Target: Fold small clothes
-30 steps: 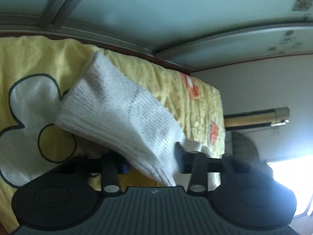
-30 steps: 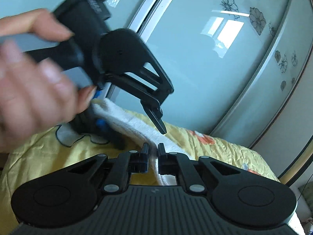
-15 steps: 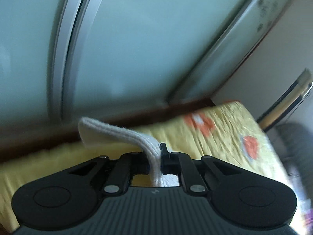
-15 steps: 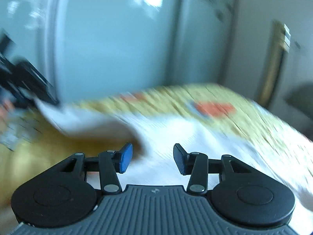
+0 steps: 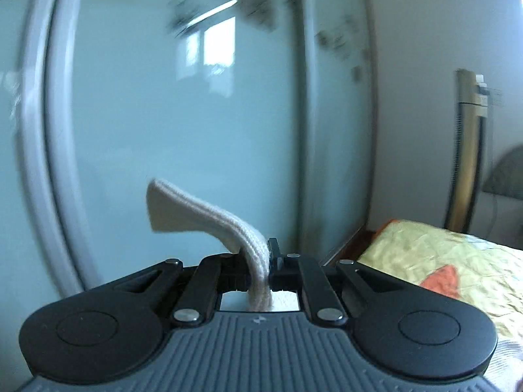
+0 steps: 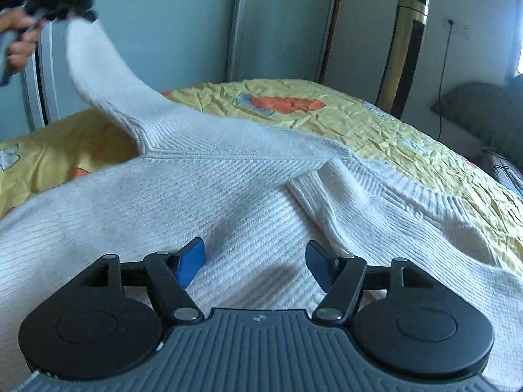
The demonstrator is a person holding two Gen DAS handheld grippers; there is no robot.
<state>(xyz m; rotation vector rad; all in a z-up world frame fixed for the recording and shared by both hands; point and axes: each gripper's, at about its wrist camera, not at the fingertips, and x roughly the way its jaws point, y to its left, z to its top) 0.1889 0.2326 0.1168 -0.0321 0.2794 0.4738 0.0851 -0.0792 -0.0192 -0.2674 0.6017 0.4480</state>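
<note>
A bed [image 6: 376, 121] covered by a wrinkled yellow quilt [image 6: 343, 111] with orange and pale blue cartoon patches fills the middle of the room. Behind it, at the far side, stand tall sliding wardrobe doors [image 6: 163, 26] of frosted pale green glass in grey metal frames, printed with small dark flowers. To the right of the doors, a slim gold tower fan [image 6: 405, 49] stands against a white wall, its dark cord running up to a wall socket [image 6: 452, 21]. A grey cushion [image 6: 480, 114] lies at the far right.
</note>
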